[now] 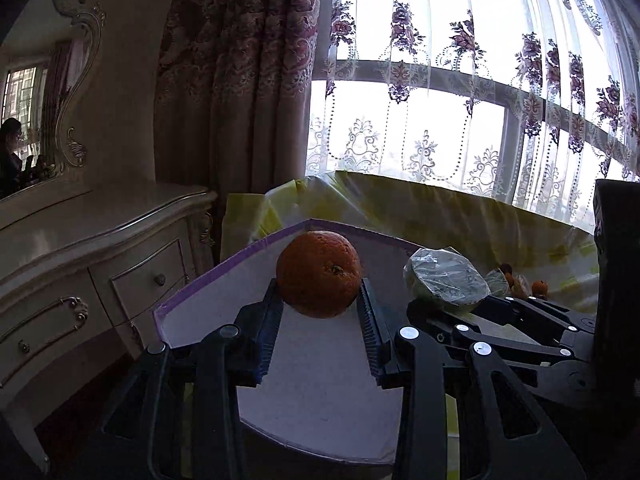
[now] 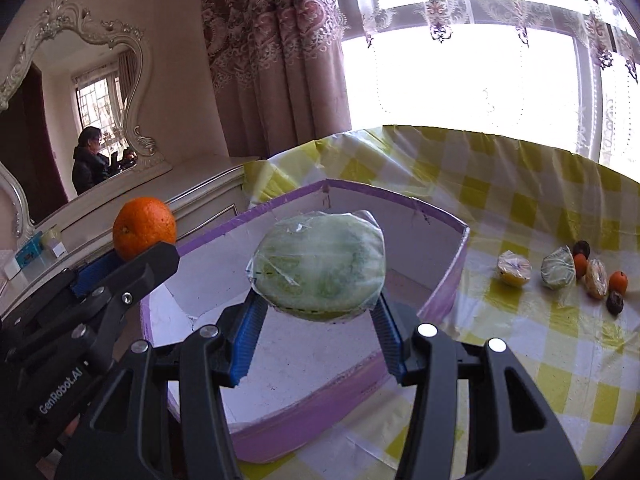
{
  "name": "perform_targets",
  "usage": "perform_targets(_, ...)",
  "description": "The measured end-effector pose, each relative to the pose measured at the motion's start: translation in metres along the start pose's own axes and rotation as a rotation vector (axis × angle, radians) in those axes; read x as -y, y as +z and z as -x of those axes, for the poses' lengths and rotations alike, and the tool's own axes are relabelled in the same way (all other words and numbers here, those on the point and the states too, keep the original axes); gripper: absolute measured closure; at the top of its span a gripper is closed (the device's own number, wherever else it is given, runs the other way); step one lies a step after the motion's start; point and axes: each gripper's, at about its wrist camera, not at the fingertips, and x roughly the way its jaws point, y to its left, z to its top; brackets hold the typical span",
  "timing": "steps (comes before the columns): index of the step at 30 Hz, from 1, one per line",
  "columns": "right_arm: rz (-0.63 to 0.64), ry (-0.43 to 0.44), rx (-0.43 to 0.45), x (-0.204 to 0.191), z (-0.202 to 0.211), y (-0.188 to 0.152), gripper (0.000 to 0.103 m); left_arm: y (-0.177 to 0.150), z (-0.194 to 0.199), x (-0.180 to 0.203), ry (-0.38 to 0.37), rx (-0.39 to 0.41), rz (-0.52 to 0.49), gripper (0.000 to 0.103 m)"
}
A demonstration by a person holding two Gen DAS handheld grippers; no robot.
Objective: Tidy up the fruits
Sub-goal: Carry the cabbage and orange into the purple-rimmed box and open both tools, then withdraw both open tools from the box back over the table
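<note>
My left gripper is shut on an orange and holds it above the white and purple box. The orange also shows in the right wrist view, held by the left gripper. My right gripper is shut on a wrapped green melon half above the same box. The melon half shows in the left wrist view. The box inside looks bare.
Several small fruits lie on the yellow checked tablecloth to the right: a wrapped lemon half, a wrapped green piece, small oranges and dark fruits. A white dresser with mirror stands left.
</note>
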Motion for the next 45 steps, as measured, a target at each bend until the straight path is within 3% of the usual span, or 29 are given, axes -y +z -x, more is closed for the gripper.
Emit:
perform_targets(3,0.086,-0.043,-0.073,-0.015,-0.021,0.002,0.051,-0.002,-0.015,-0.011,0.034,-0.069,-0.016,0.067)
perform_targets(5,0.095,-0.028,-0.148,-0.013,-0.037,-0.002,0.051,-0.009,-0.028,-0.016,0.059,-0.126,-0.039,0.067)
perform_targets(9,0.130,-0.062,-0.226,-0.012,-0.059,-0.021,0.051,-0.024,-0.054,-0.023,0.039,-0.251,-0.025,0.067)
perform_targets(13,0.143,-0.064,-0.228,-0.013,-0.061,-0.023,0.060,-0.037,-0.067,-0.019,0.050,-0.304,-0.057,0.067)
perform_targets(17,0.161,-0.086,-0.243,-0.011,-0.063,-0.023,0.062,-0.044,-0.076,-0.018,0.055,-0.344,-0.070,0.067)
perform_targets(31,0.251,-0.133,-0.221,-0.017,-0.065,-0.032,0.049,-0.044,-0.086,-0.014,0.132,-0.421,-0.107,0.052)
perform_targets(34,0.245,-0.147,-0.185,-0.017,-0.059,-0.032,0.047,-0.043,-0.083,-0.014,0.138,-0.399,-0.100,0.051)
perform_targets(35,0.220,-0.152,-0.166,-0.013,-0.055,-0.031,0.039,-0.041,-0.080,-0.015,0.156,-0.376,-0.088,0.046)
perform_targets(36,0.188,-0.131,-0.140,-0.008,-0.048,-0.028,0.037,-0.037,-0.072,-0.015,0.208,-0.326,-0.083,0.026)
perform_targets(37,0.158,-0.107,-0.098,-0.001,-0.039,-0.026,0.037,-0.032,-0.061,-0.014,0.264,-0.251,-0.075,0.016)
perform_targets(38,0.130,-0.095,-0.048,0.006,-0.028,-0.024,0.033,-0.026,-0.048,-0.012,0.280,-0.166,-0.070,0.015)
perform_targets(42,0.023,-0.098,0.108,0.045,0.012,-0.019,0.016,-0.003,-0.005,0.019,0.209,0.076,-0.105,0.012)
perform_targets(45,-0.080,-0.106,0.128,0.084,0.024,-0.026,0.010,0.004,0.012,0.054,0.085,0.160,-0.157,0.011)
